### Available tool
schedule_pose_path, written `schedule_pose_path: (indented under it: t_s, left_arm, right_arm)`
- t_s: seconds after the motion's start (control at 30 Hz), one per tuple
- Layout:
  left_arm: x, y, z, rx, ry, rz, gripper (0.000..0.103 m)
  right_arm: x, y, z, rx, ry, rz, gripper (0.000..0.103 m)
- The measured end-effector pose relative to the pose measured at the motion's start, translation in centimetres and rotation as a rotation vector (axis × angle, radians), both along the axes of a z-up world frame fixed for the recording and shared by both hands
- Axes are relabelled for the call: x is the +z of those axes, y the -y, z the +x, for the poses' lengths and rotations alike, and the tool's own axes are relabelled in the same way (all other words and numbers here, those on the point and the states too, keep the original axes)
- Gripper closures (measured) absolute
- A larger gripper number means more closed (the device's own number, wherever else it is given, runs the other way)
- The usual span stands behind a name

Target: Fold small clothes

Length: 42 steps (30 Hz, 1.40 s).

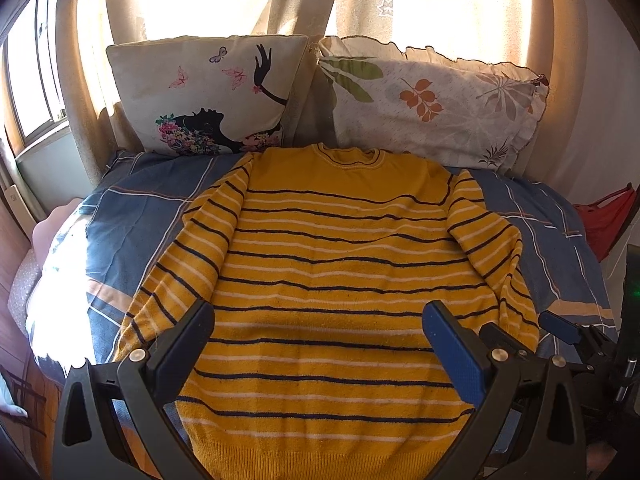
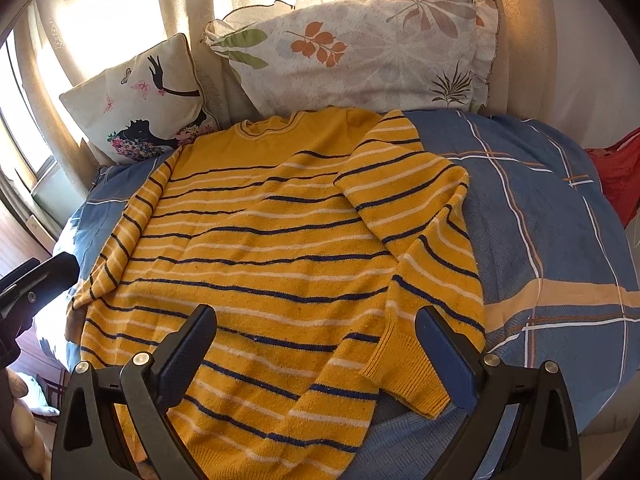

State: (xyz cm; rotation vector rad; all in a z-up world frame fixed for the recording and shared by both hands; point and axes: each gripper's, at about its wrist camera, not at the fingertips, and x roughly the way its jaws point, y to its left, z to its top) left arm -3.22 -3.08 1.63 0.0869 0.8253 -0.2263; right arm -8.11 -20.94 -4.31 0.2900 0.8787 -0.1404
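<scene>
A yellow sweater [image 1: 336, 264] with dark and white stripes lies flat on the blue plaid bed cover [image 1: 140, 216], neck toward the pillows. Both sleeves lie along its sides. In the right wrist view the sweater [image 2: 256, 248] has its right sleeve [image 2: 420, 240] bent, with the cuff near the hem. My left gripper [image 1: 320, 320] is open and empty, hovering over the sweater's lower middle. My right gripper [image 2: 316, 324] is open and empty above the lower right part, its right finger next to the cuff. The right gripper also shows at the right edge of the left wrist view [image 1: 560, 326].
Two pillows lean against the curtains at the head of the bed: one with a black figure and butterflies [image 1: 208, 96], one with leaves [image 1: 432, 100]. A red cloth [image 2: 616, 172] lies off the right side. A window [image 1: 28, 64] is at the left.
</scene>
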Motion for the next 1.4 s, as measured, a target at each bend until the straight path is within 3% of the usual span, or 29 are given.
schedule_pose_path:
  t_s: [0.8,1.13,1.3,1.4]
  left_arm:
    - [-0.4,-0.1,-0.6,0.019,-0.005,0.036,0.000]
    - [-0.2,-0.8,0.5,0.001,-0.034,-0.017,0.000]
    - [1.0,-0.9,2.6,-0.006,-0.038,-0.035,0.001]
    - [1.7,-1.4,3.6,0.014,-0.012,-0.039,0.001]
  right_arm:
    - [-0.7,0.4,-0.5,-0.010,-0.031,0.029,0.002]
    - [-1.2,0.9,-0.5,-0.029,-0.042,0.053,0.002]
    - [-0.3,2.5,-1.4,-0.082,0.022,0.050,0.004]
    - [0.1,4.6,-2.0,-0.135,0.044,-0.017,0.005]
